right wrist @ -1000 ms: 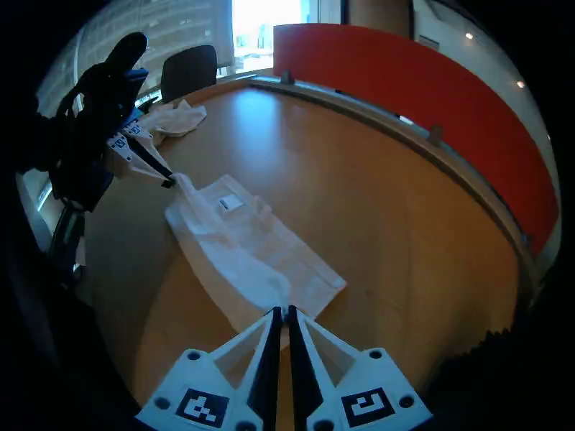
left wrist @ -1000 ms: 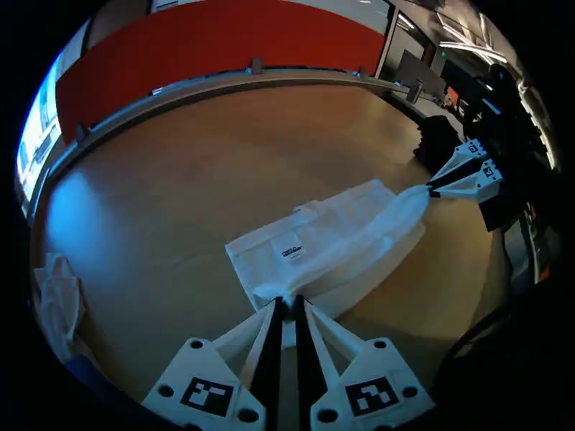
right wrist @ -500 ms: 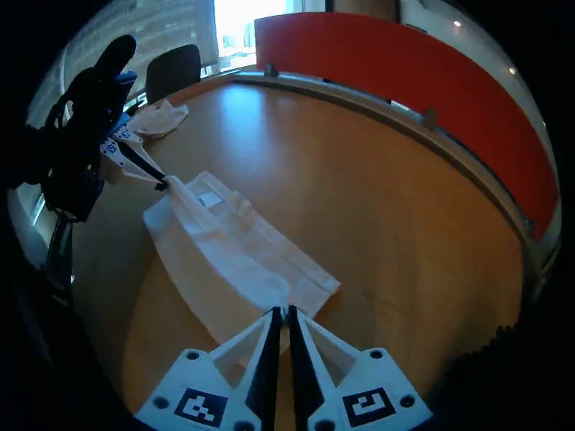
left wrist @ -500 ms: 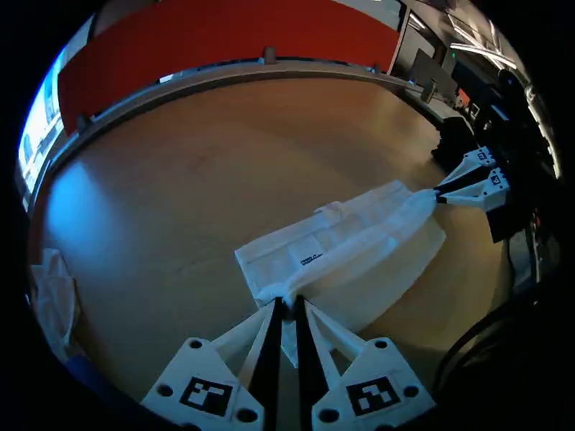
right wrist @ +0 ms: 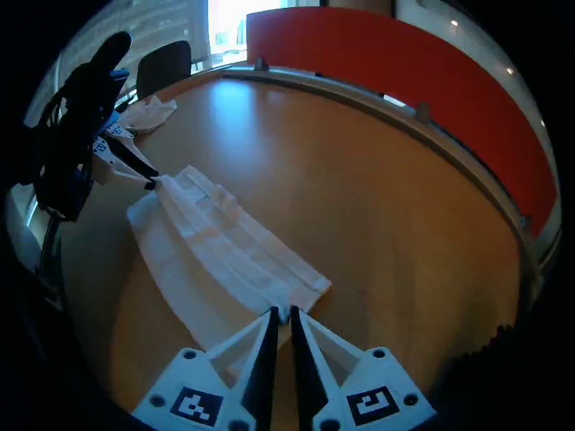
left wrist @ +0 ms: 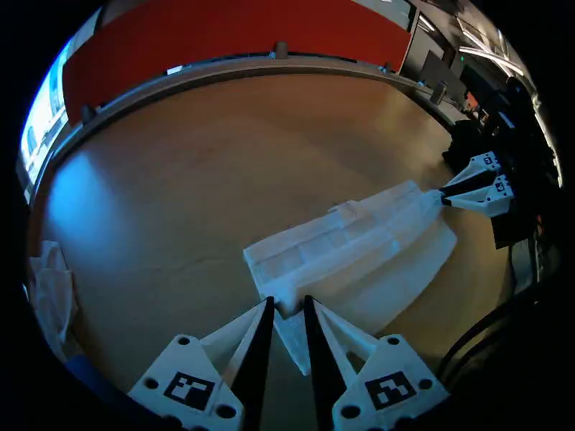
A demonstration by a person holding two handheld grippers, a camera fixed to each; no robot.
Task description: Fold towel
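A red divider panel (right wrist: 431,65) edges the wooden counter (right wrist: 374,215); a crumpled white cloth (right wrist: 147,113) lies near a black chair (right wrist: 164,65).

The left claw (left wrist: 287,310) stands low over the table (left wrist: 201,158), its two fingers parted by a clear gap. One corner of the white towel (left wrist: 352,248) lies in that gap. The towel lies flat on the table as a long folded strip, with a narrower upper layer over a wider lower one. At the towel's opposite end, the right claw (left wrist: 443,199) has its fingers converged on the corner. A red partition (left wrist: 215,32) borders the table's far edge. A crumpled white cloth (left wrist: 52,294) lies at the table's edge, well apart from the towel.
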